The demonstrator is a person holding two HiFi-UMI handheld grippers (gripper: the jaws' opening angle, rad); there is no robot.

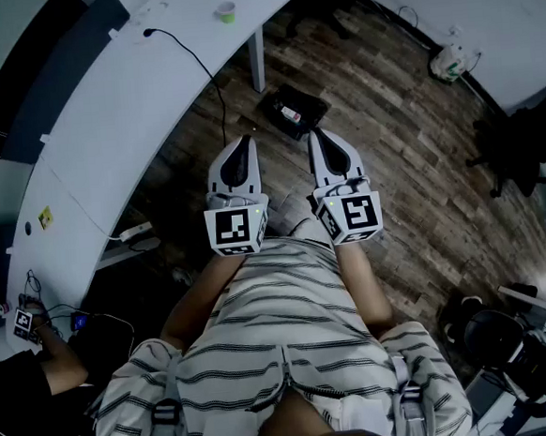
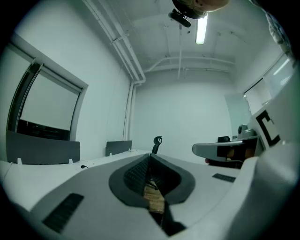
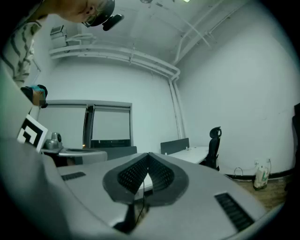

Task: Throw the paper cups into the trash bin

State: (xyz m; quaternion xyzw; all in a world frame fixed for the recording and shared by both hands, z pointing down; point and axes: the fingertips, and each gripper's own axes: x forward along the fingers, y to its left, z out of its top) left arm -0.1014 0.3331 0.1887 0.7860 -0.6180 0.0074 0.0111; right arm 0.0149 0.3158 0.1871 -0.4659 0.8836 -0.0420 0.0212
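Just one little white-and-green paper cup (image 1: 226, 12), upright on the far desk (image 1: 104, 103). The black trash bin (image 1: 290, 113) is on the floor (image 1: 408, 145), nearer and to its right.

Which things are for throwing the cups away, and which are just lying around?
For the job:
- small white-and-green paper cup on the curved white desk
- left tongs and right tongs, both shut and empty
- black open box on the floor, possibly the bin

Just lying about:
- black cable on the desk
- white bag by the wall
- black office chair

One paper cup (image 1: 226, 12); two grippers: left gripper (image 1: 243, 141), right gripper (image 1: 320, 135); one desk (image 1: 105, 113).
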